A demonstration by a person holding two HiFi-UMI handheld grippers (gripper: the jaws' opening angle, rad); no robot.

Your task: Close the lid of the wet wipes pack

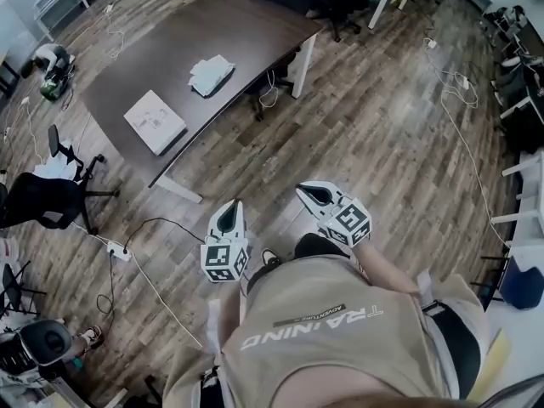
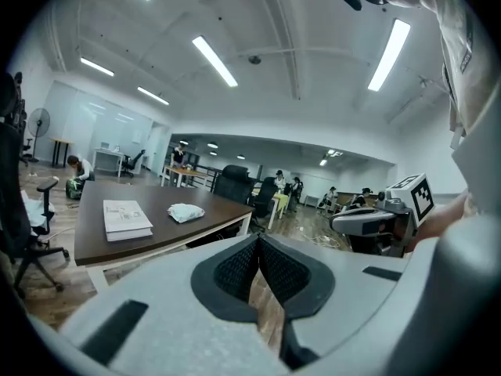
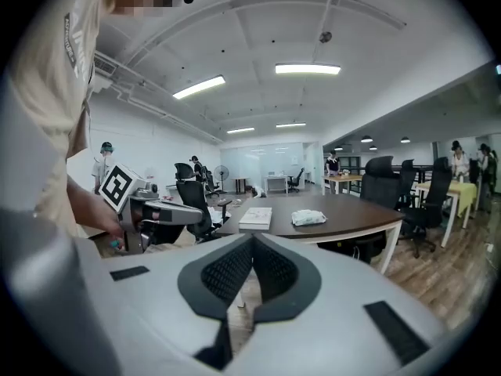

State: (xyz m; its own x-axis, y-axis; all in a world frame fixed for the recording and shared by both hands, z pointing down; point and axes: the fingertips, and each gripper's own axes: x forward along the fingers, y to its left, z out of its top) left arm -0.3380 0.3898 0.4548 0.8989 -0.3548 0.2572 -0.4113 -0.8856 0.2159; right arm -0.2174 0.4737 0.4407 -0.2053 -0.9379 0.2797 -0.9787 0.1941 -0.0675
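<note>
On table [image 1: 153, 58], wipes pack [image 1: 211, 76], indistinct.

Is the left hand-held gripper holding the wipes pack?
No, the left hand-held gripper is shut, empty; the wipes pack sits on the table.

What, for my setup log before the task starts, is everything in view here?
Table: one, dark brown top, white legs, ahead of the person.
Wet wipes pack: one, white, on the table's far part; lid too small to tell.
Book: one, white, on the table near its front edge.
Office chairs: several, black, around the room.
Power strip: one, white, on the floor.
Left gripper: one, white, jaws shut, empty.
Right gripper: one, white, jaws shut, empty.
</note>
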